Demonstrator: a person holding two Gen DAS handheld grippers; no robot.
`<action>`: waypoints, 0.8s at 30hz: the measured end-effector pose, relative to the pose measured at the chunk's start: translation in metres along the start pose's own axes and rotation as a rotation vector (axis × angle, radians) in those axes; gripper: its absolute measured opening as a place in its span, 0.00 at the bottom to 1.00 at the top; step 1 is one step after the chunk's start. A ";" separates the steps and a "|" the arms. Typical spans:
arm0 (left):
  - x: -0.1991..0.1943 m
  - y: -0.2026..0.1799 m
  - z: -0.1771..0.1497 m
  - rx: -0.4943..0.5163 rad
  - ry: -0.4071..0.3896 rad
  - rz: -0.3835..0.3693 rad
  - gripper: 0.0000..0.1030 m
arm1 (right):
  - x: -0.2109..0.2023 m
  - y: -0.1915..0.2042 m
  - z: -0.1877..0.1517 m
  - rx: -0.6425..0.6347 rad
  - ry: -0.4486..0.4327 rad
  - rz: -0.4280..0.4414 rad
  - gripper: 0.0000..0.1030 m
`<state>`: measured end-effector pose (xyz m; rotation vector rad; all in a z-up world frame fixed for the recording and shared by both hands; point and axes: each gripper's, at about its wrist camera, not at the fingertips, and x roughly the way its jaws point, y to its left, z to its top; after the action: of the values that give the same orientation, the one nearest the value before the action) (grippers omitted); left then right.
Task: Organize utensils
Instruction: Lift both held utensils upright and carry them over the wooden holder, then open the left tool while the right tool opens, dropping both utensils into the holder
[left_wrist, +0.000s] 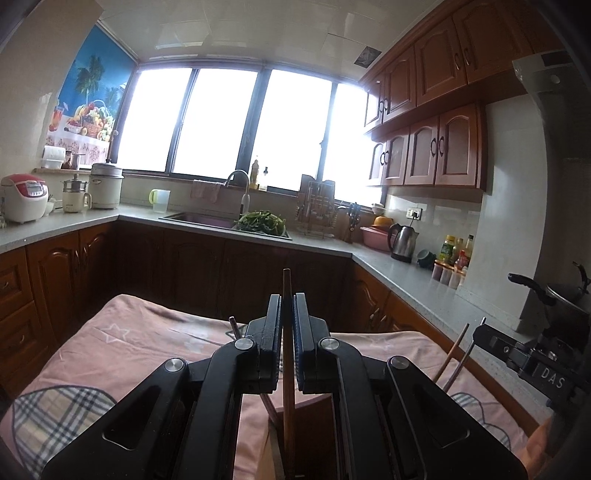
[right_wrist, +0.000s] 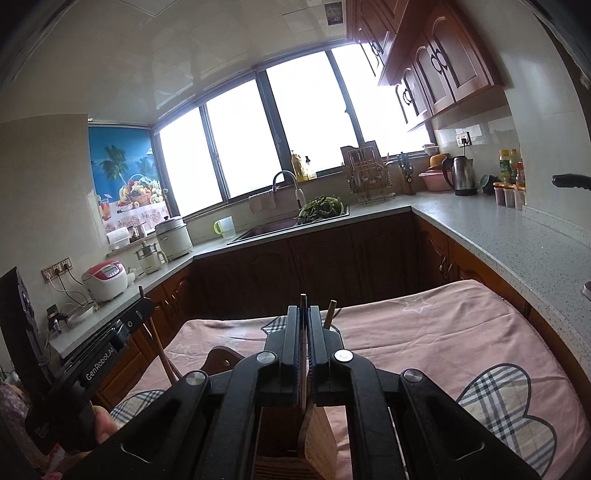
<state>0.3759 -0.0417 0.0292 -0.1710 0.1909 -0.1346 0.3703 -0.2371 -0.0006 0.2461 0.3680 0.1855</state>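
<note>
Chopstick (left_wrist: 287, 332) stands clamped in the left gripper (left_wrist: 287, 317), tip at 12 o'clock; the right gripper (right_wrist: 303, 325) pinches another (dark, thin). Step: dropping them into the wooden holder (right_wrist: 317, 435) below; next, lower straight, then release.

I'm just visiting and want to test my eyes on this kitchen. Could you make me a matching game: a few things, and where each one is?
Things:
1. rice cooker
2. kettle
3. greens
4. chopstick

Places:
A. by the sink
B. between the left gripper jaws
C. left counter
D. right counter, beside the pink basin

Pairs: 1-C, 2-D, 3-A, 4-B
</note>
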 end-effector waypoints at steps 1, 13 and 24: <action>-0.001 0.000 0.001 0.003 0.000 0.000 0.05 | 0.000 -0.002 0.000 0.006 0.004 -0.003 0.04; 0.007 0.010 0.007 -0.031 0.077 -0.008 0.05 | 0.006 -0.009 0.001 0.059 0.058 0.011 0.08; -0.001 0.008 0.011 -0.028 0.096 -0.022 0.15 | -0.004 -0.009 0.000 0.079 0.071 0.009 0.20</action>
<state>0.3779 -0.0322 0.0385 -0.1948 0.2866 -0.1617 0.3677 -0.2465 -0.0014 0.3200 0.4451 0.1890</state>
